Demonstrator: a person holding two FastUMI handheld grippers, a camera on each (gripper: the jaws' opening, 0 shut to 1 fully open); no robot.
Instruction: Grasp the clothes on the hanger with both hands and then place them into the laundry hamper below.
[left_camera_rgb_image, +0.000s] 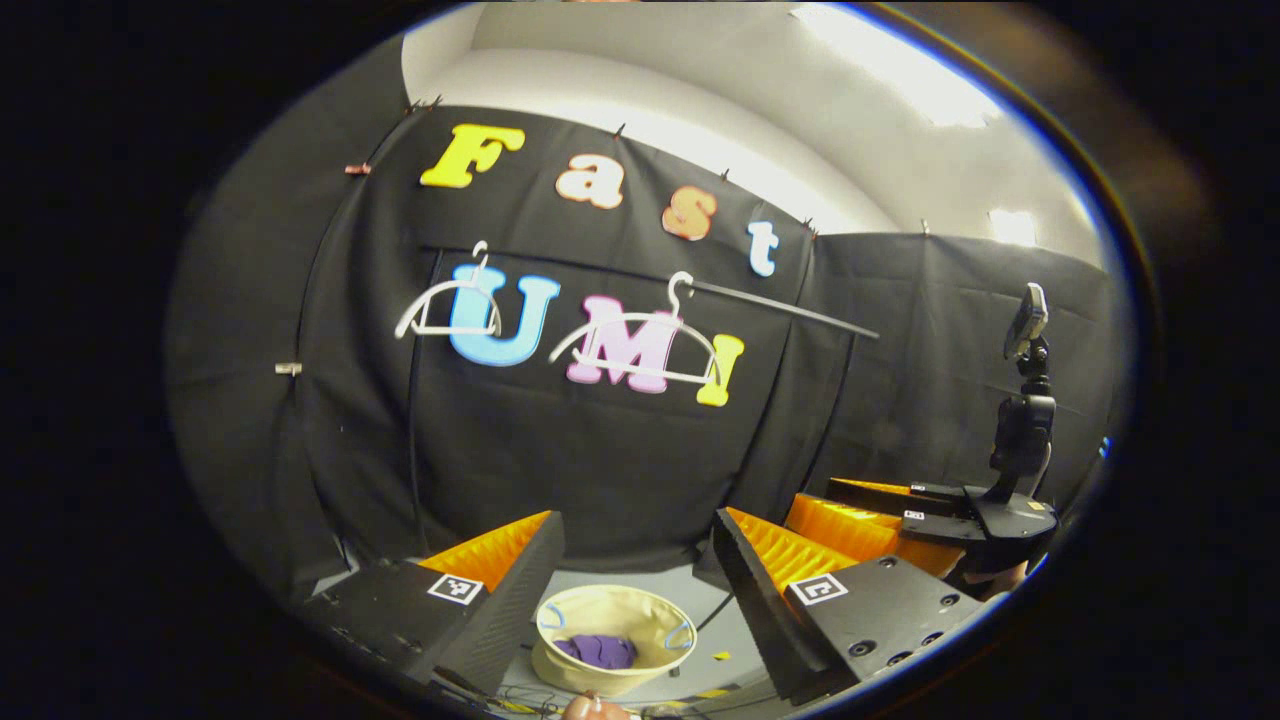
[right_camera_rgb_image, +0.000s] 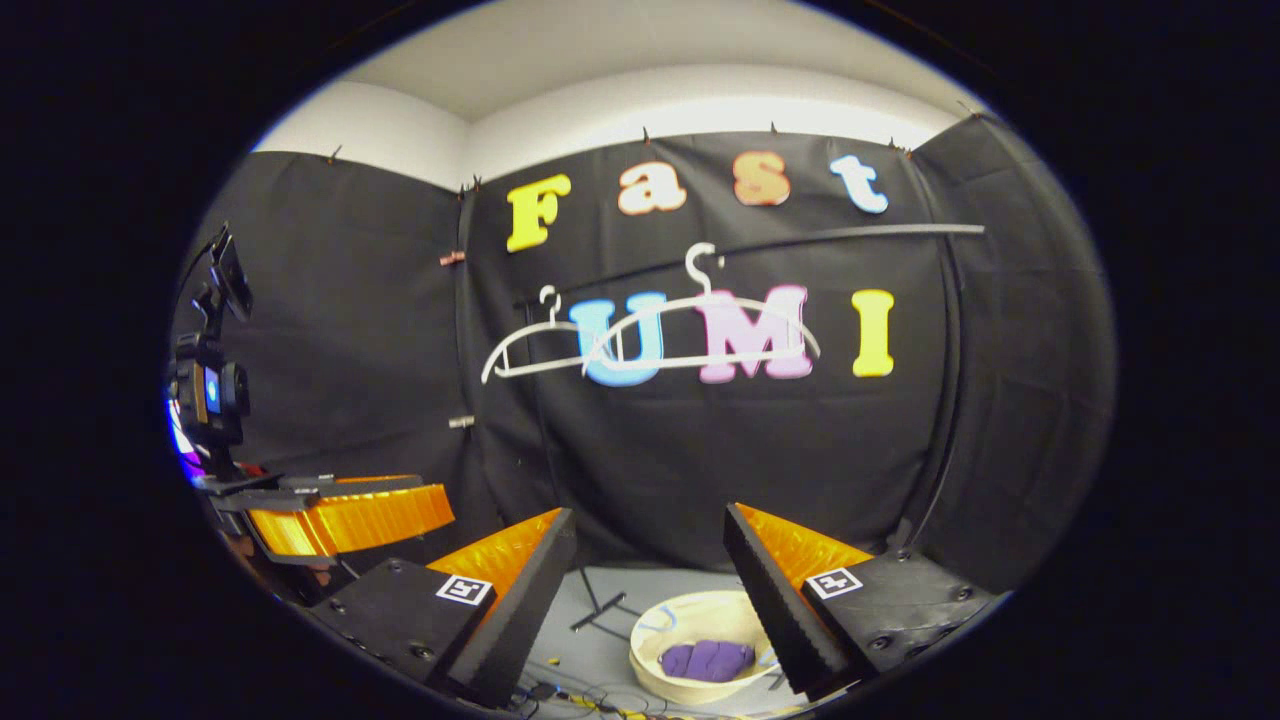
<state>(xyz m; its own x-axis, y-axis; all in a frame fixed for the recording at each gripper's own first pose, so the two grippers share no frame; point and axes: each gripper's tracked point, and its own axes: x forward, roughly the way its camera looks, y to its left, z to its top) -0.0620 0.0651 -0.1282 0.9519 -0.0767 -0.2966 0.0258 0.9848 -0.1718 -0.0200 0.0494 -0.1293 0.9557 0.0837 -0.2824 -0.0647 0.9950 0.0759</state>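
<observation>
With both grippers' fingers spread and empty above the hamper (left_camera_rgb_image: 612, 640), purple clothes (left_camera_rgb_image: 597, 651) are seen inside; cables beside it could be snagged.

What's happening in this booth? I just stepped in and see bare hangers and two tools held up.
A person holds a tool in each hand, and both are open and grip nothing: the left tool and the right tool. Two white hangers hang bare on the rail. A purple garment already lies in the cream laundry hamper on the floor below, so the clothes appear to have been dropped in.
</observation>
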